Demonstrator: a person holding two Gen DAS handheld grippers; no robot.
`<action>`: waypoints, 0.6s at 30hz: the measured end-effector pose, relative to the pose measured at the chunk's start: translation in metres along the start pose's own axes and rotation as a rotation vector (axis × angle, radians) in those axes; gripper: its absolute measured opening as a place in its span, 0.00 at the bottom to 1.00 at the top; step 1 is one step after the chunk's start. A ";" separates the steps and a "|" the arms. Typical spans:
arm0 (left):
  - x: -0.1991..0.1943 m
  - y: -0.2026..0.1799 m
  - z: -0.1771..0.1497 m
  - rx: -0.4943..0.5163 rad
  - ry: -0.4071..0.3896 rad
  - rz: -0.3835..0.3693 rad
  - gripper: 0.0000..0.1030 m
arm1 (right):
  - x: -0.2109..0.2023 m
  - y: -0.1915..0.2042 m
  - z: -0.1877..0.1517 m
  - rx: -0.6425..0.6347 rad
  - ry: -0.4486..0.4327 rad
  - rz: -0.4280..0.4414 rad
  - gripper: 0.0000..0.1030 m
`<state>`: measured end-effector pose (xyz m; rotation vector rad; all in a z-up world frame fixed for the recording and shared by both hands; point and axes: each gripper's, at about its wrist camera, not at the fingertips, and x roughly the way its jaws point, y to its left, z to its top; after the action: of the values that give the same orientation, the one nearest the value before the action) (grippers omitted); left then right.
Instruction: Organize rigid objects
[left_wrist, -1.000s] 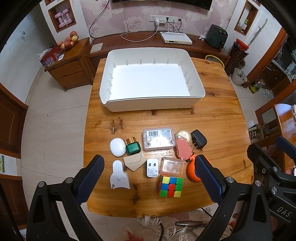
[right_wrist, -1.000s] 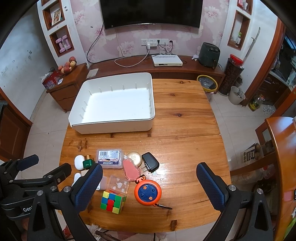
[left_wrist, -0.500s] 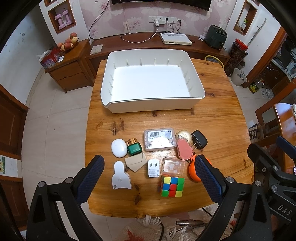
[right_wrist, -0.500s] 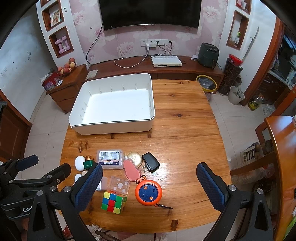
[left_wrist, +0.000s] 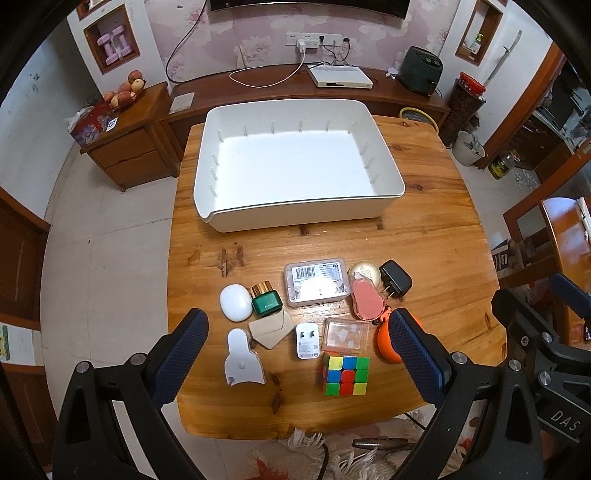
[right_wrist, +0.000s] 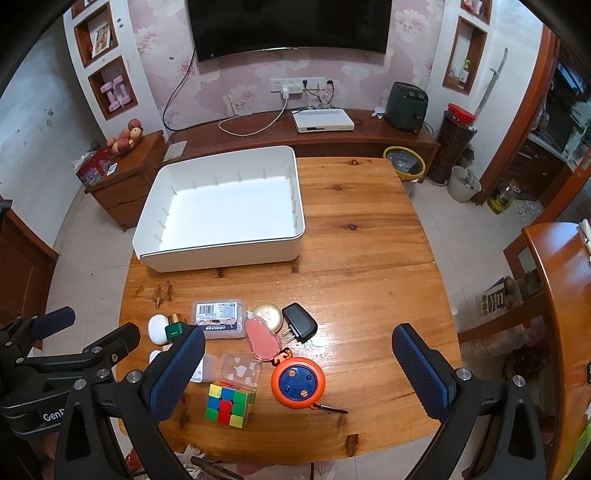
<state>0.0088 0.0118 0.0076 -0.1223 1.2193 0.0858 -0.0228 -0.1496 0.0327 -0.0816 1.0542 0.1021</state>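
Note:
A large empty white bin (left_wrist: 295, 218) (right_wrist: 221, 254) stands at the far side of the wooden table (left_wrist: 436, 236) (right_wrist: 369, 258). Small items lie clustered near the front edge: a colour cube (left_wrist: 343, 374) (right_wrist: 229, 404), an orange round reel (right_wrist: 298, 382) (left_wrist: 384, 341), a black plug adapter (left_wrist: 395, 282) (right_wrist: 300, 322), a clear labelled case (left_wrist: 316, 282) (right_wrist: 218, 319), a pink case (left_wrist: 366, 302), a green jar (left_wrist: 266, 302), a white pebble-shaped case (left_wrist: 235, 302), a white charger (left_wrist: 307, 340). My left gripper (left_wrist: 297, 352) hangs open above the cluster. Also open, my right gripper (right_wrist: 297, 369) hovers over the reel, holding nothing.
A low wooden cabinet (right_wrist: 314, 138) with a white set-top box and a dark air fryer (right_wrist: 406, 107) runs along the back wall. A side drawer unit (left_wrist: 125, 144) with fruit stands at the left. Another wooden table (right_wrist: 565, 314) is at the right. A rug fringe shows below the table's front edge.
Both views have shifted slightly, the table contents sliding a little lower in the left wrist view. No object has moved and both grippers stay open.

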 end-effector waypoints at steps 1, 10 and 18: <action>0.000 0.001 0.001 0.002 0.002 -0.003 0.96 | 0.000 0.001 -0.001 0.002 0.001 -0.003 0.99; 0.006 0.003 0.002 0.027 0.011 -0.015 0.96 | 0.007 0.003 -0.002 0.037 0.025 -0.022 0.99; 0.013 0.001 0.001 0.040 0.032 -0.028 0.96 | 0.012 0.001 -0.005 0.057 0.046 -0.035 0.99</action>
<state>0.0143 0.0127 -0.0042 -0.1062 1.2497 0.0356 -0.0215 -0.1484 0.0196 -0.0514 1.1007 0.0386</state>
